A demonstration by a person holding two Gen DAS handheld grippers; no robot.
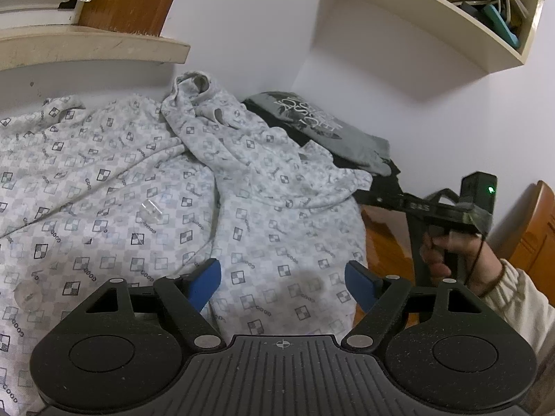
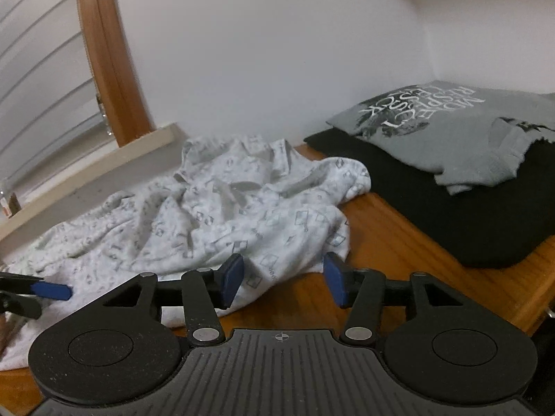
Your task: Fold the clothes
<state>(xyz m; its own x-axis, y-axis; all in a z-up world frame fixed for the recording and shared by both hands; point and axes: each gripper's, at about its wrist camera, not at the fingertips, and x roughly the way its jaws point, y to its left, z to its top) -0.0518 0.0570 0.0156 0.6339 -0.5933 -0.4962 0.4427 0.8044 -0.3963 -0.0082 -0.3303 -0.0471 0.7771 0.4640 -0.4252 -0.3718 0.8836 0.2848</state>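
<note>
Two views show me this moment. From the left wrist, my left gripper [image 1: 282, 279] hangs over the patterned shirt [image 1: 145, 187], its blue fingers [image 1: 204, 282] set wide apart with nothing between them. The shirt lies spread but wrinkled across the tabletop [image 1: 381, 239], and its far part is bunched up toward the wall, so it is not folded now. Behind it, in the corner, a grey T-shirt [image 1: 319, 128] rests folded on a black garment [image 1: 388, 180]; I judge the corner serves as the place for finished pieces, out of the working area. At the right, a hand [image 1: 451, 256] holds the handle of the other gripper, low beside the edge of the shirt. A shelf [image 1: 433, 17] with books hangs on the wall above.

From the right wrist, my right gripper [image 2: 282, 282] is low and close to the tabletop [image 2: 399, 235], pointing at the near edge of the patterned shirt [image 2: 208, 215]. Its fingers [image 2: 232, 279] are also wide and hold nothing; the left one stands in front of the cloth, the right one over bare wood. I think this low position suits pinching a hem. The grey T-shirt [image 2: 433, 128] sits flat on the black garment [image 2: 451, 215], well apart from the shirt. A blue tip of my left gripper [image 2: 50, 291] shows at the left edge, over the cloth.
</note>
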